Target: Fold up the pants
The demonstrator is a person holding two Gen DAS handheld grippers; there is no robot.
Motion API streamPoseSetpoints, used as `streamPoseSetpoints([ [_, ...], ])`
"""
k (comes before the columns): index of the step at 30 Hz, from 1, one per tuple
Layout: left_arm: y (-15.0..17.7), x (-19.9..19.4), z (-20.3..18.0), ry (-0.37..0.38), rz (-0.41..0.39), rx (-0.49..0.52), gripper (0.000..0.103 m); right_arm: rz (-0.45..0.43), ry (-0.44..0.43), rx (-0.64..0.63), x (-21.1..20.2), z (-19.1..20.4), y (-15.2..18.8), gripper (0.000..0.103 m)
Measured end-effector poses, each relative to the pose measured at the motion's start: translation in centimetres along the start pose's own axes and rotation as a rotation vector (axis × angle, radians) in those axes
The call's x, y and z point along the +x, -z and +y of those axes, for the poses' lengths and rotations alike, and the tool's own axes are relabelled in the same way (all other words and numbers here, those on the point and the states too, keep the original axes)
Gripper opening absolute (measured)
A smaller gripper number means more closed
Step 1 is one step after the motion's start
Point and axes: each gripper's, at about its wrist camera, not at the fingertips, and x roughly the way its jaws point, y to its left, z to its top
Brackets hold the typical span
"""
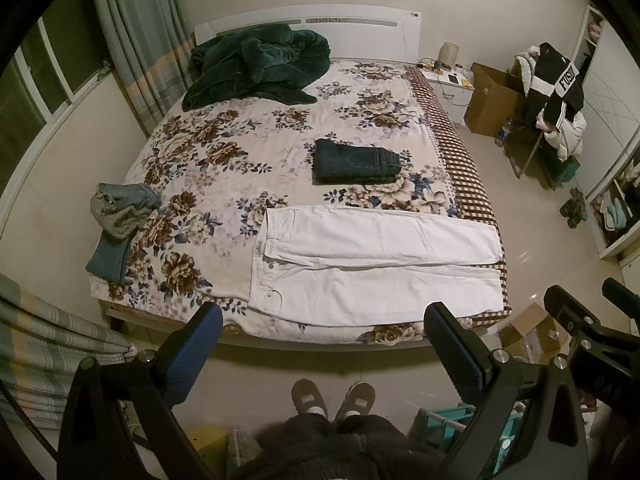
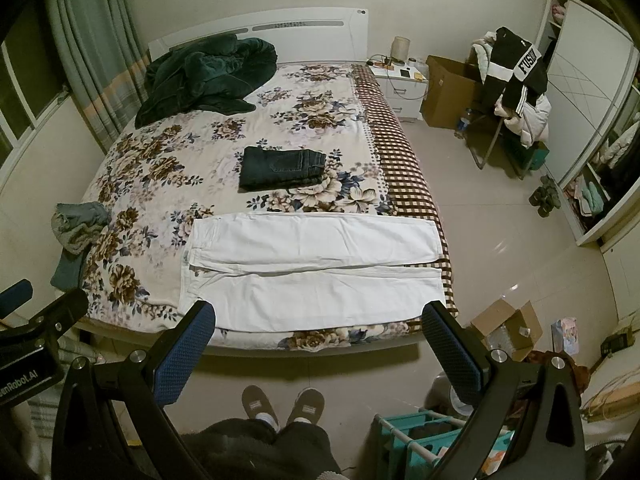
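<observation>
White pants (image 1: 376,264) lie flat along the near edge of the flowered bed (image 1: 224,168), waist to the left, legs to the right; they also show in the right wrist view (image 2: 316,268). My left gripper (image 1: 324,320) is open and empty, held high above the floor in front of the bed. My right gripper (image 2: 320,320) is open and empty too, at the same height, to the right of the left one. Both stand well back from the pants.
Folded dark jeans (image 1: 356,160) lie mid-bed. A crumpled grey-blue garment (image 1: 120,216) sits at the bed's left edge, a dark green blanket (image 1: 256,68) at the head. An open cardboard box (image 2: 508,328) and a teal rack (image 2: 424,436) stand on the floor at right. My slippered feet (image 1: 332,396) are below.
</observation>
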Motion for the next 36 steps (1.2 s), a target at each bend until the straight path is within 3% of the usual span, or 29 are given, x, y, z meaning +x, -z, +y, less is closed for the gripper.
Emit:
streamPoseSetpoints([
  [36, 0.5, -0.8, 0.0, 0.005, 0.004, 0.0, 0.103, 0.0, -0.003, -0.005, -0.9, 1.1, 0.3, 0.103],
])
